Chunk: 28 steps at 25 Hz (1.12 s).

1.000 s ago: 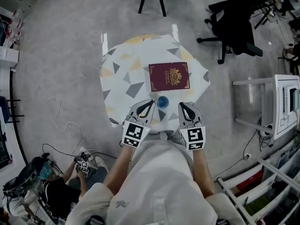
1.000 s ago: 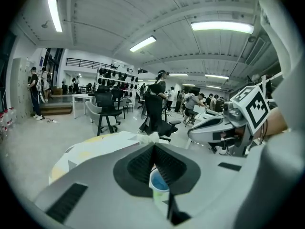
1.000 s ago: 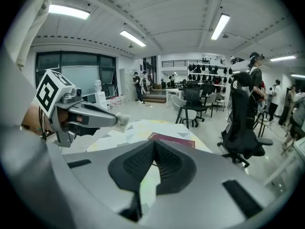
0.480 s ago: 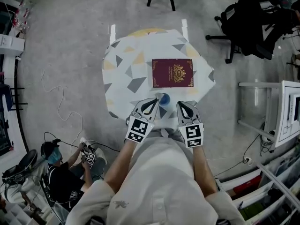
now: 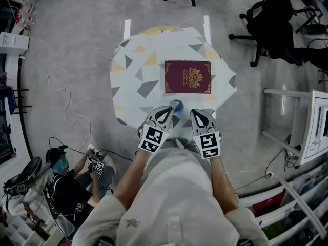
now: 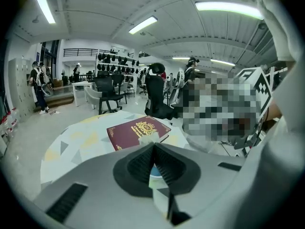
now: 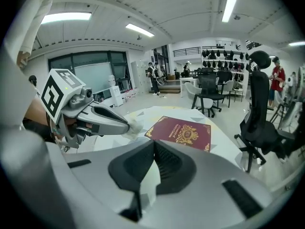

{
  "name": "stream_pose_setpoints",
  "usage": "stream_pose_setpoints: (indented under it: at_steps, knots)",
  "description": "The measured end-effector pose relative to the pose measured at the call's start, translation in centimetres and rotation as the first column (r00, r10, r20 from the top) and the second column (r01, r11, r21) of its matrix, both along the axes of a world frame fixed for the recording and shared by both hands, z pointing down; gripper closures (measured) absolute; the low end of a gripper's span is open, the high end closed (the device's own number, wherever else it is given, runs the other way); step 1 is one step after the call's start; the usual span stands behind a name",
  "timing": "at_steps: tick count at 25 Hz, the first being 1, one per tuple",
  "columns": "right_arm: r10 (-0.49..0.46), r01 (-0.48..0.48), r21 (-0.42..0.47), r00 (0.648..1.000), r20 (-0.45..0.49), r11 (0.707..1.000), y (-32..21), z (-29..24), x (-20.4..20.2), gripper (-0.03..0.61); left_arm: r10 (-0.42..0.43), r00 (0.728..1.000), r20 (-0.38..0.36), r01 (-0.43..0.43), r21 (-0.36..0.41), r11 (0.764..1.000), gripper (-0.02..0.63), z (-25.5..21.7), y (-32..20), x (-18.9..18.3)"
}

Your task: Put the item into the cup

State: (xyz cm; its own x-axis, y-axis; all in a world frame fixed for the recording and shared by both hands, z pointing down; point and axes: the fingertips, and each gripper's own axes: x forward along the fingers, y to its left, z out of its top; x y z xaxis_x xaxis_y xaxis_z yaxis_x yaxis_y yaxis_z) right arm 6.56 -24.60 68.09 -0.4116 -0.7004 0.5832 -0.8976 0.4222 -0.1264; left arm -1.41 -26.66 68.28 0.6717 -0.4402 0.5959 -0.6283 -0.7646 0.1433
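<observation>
The left tool (image 5: 167,110) grips the item (image 7: 135,124) at the cup's (image 5: 177,105) 8 o'clock; the right tool (image 5: 198,113) is closed, empty; item not yet in

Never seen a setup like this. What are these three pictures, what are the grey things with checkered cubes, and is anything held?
No robot here: a person stands at a round table with a hand-held two-jaw gripper in each hand; the marker cubes are part of them. The overhead picture comes from a camera on the person's head, looking down. The other two come from cameras riding on each gripper, looking along its jaws. On the table lie a maroon book and a small blue cup. The left gripper is shut on a small white crumpled item, its tip beside the cup. The right gripper has its jaws together on nothing.
</observation>
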Motion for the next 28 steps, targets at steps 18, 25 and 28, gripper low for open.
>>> stream_pose_setpoints:
  at_steps: [18,25,28]
  knots:
    - [-0.01,0.012,-0.051,1.0,0.028,0.999,0.1,1.5,0.5,0.571,0.016,0.992,0.126,0.0,-0.127,0.992,0.6,4.6,0.7,0.1]
    - [-0.002,0.003,-0.044,1.0,0.025,0.999,0.2,1.4,0.9,0.571,0.036,0.987,0.157,-0.014,-0.14,0.99,0.6,5.2,0.9,0.6]
    - [0.003,-0.002,-0.043,1.0,0.022,0.999,0.2,1.4,1.2,0.571,0.042,0.985,0.167,-0.017,-0.145,0.989,0.598,5.5,0.9,0.7]
